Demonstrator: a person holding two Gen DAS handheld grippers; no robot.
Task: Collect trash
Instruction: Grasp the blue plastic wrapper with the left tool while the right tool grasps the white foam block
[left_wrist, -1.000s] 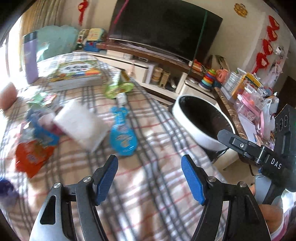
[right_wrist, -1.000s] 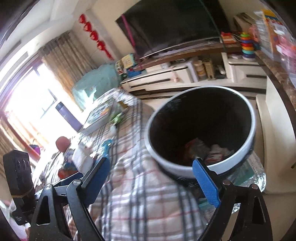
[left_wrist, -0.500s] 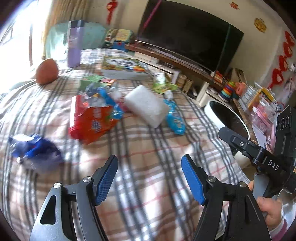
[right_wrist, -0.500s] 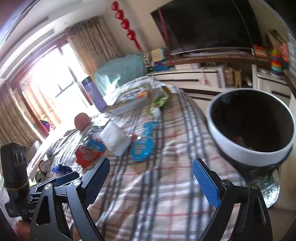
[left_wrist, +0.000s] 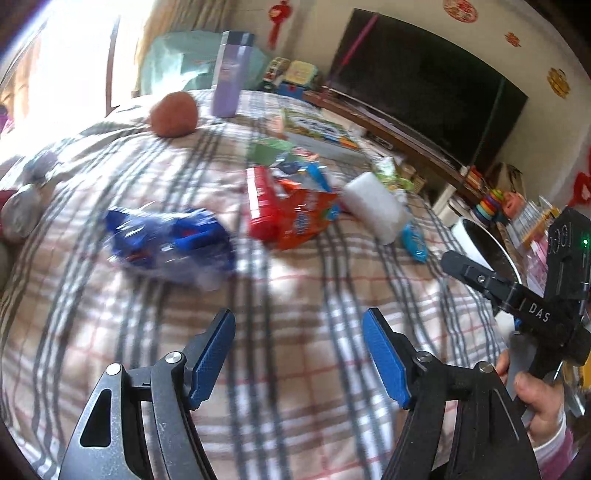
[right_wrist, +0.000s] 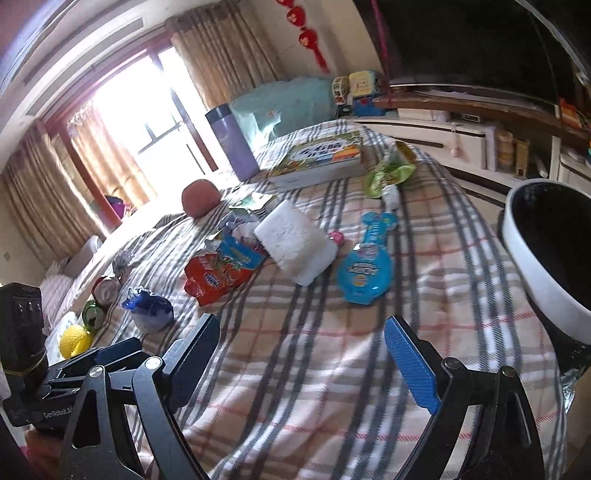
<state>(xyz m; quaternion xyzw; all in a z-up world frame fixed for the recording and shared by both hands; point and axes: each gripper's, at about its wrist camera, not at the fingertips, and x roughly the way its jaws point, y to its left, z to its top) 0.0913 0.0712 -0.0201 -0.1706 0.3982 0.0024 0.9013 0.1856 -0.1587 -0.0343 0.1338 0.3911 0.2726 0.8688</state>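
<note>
Both grippers are held released and empty over the plaid blanket (right_wrist: 332, 369): the left gripper (left_wrist: 298, 356) at lower centre, the right gripper (right_wrist: 301, 356) likewise. Trash is seen mid-frame: a crumpled blue wrapper (left_wrist: 166, 240), blurred, and a red-orange snack bag (left_wrist: 291, 214) beside a white block (left_wrist: 373, 206). A white-rimmed black bin (right_wrist: 546, 254) is seen at the right edge.

Two wrist views over one cluttered bed

We look down along each gripper's fingers across the plaid blanket (left_wrist: 295, 295); both views share the red snack bag (left_wrist: 291, 218) (right_wrist: 218, 273) and white bin (right_wrist: 532, 266).
</note>
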